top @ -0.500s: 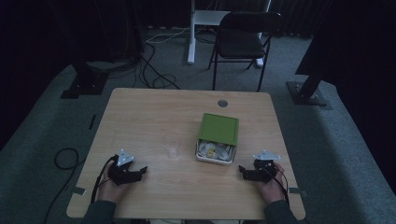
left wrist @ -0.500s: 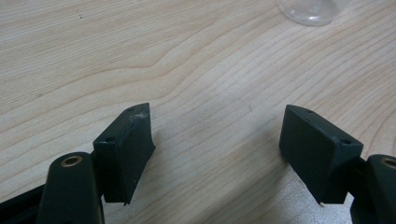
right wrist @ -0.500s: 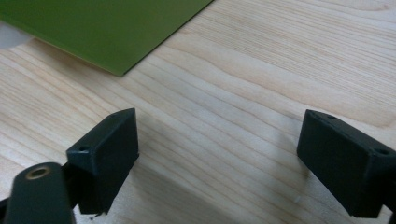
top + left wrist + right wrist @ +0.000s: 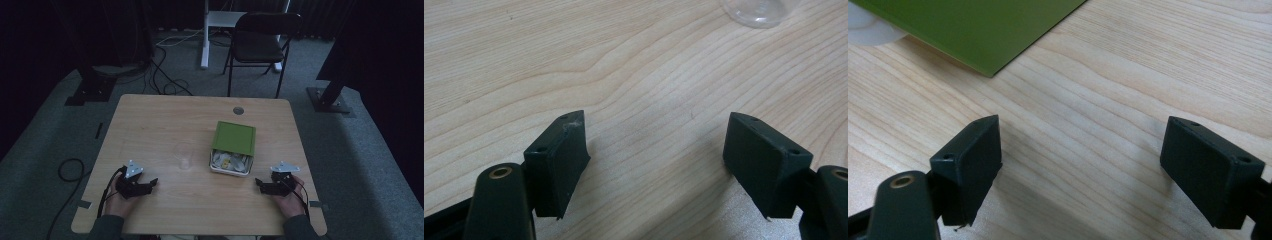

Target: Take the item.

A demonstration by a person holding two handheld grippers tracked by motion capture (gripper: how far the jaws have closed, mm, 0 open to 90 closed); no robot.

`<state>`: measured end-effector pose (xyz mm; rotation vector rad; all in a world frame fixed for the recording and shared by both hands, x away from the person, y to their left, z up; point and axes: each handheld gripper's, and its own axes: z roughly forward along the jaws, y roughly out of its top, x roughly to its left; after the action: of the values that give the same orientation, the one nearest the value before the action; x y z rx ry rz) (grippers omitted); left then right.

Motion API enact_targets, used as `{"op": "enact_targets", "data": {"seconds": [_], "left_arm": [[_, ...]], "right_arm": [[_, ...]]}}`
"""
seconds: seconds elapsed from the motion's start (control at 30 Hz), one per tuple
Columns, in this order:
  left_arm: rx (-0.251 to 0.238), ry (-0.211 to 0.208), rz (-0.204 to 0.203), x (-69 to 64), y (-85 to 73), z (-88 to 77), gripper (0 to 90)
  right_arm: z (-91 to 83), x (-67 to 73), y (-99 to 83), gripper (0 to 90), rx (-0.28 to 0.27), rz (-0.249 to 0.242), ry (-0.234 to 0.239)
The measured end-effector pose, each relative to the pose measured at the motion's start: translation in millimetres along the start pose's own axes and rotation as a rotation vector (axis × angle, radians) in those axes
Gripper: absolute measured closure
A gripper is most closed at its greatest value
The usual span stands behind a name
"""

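A dim room with dark carpet, a folding chair [image 4: 262,42] at the far side and cables on the floor surrounds a pale wooden surface [image 4: 150,125]. At its near left, the left gripper [image 4: 150,183] rests low over the wood with its fingers [image 4: 559,165] spread wide and nothing between them; a clear plastic cup [image 4: 184,156] stands just ahead of it, toward the centre, its base showing at the top edge of the left gripper view. Right of the cup sits a white container [image 4: 230,164] with small pale items inside, its green lid [image 4: 234,137] slid toward the far side so only the near end is uncovered. The box's long axis runs near to far. At the near right, the right gripper [image 4: 258,183] likewise has its fingers [image 4: 968,167] wide apart and empty, aimed leftward, with the lid's green corner just beyond them. The right gripper is judged nearer the container, the left nearer the cup.
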<state>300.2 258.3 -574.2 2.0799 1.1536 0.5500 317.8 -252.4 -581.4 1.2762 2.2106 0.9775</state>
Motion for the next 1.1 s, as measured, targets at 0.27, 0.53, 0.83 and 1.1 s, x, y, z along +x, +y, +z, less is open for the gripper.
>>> {"op": "enact_targets", "data": {"seconds": [0.27,0.53,0.83,1.1], "left_arm": [[0.0,0.001,-0.001,-0.1,0.0,0.0,26.7],[0.0,0.001,-0.001,-0.1,0.0,0.0,26.6],[-0.001,0.002,-0.003,-0.3,0.1,0.1,26.6],[-0.001,0.002,-0.003,-0.3,0.0,0.1,26.6]], "right_arm": [[-3.6,1.3,1.5,26.0,0.02,0.006,-0.008],[-10.6,10.4,3.1,32.6,0.041,-0.007,0.021],[-30.1,25.1,6.9,44.2,-0.028,-0.035,0.077],[-37.2,35.9,11.2,46.3,-0.043,-0.059,0.087]]}}
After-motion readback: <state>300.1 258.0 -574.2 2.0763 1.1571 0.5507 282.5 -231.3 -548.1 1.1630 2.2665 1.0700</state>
